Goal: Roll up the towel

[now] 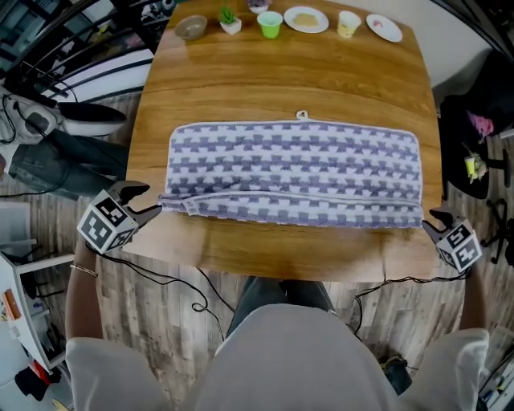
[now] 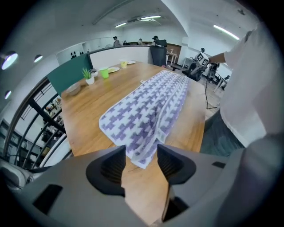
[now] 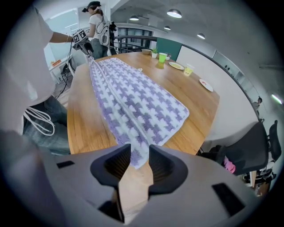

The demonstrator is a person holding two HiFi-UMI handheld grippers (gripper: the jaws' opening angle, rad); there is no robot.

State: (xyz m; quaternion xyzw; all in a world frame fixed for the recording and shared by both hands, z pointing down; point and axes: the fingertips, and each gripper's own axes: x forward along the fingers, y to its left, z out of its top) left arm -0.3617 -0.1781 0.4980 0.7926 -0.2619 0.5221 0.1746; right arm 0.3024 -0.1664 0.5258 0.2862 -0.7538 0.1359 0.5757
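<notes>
A purple-and-white patterned towel (image 1: 293,172) lies spread lengthwise across the wooden table (image 1: 281,80). Its near long edge is folded over into a narrow band. My left gripper (image 1: 143,201) hangs open just off the towel's near left corner. In the left gripper view that gripper (image 2: 141,155) frames the towel (image 2: 146,111) corner on the table below, with the pads clear of the cloth. My right gripper (image 1: 438,221) is open by the near right corner. In the right gripper view the towel (image 3: 133,97) corner shows beyond the gap of that gripper (image 3: 140,153), untouched.
Along the far table edge stand a bowl (image 1: 190,27), a small plant (image 1: 230,21), a green cup (image 1: 270,24), a plate (image 1: 306,19), a yellow cup (image 1: 348,23) and another plate (image 1: 384,27). A black chair (image 1: 474,152) stands right of the table.
</notes>
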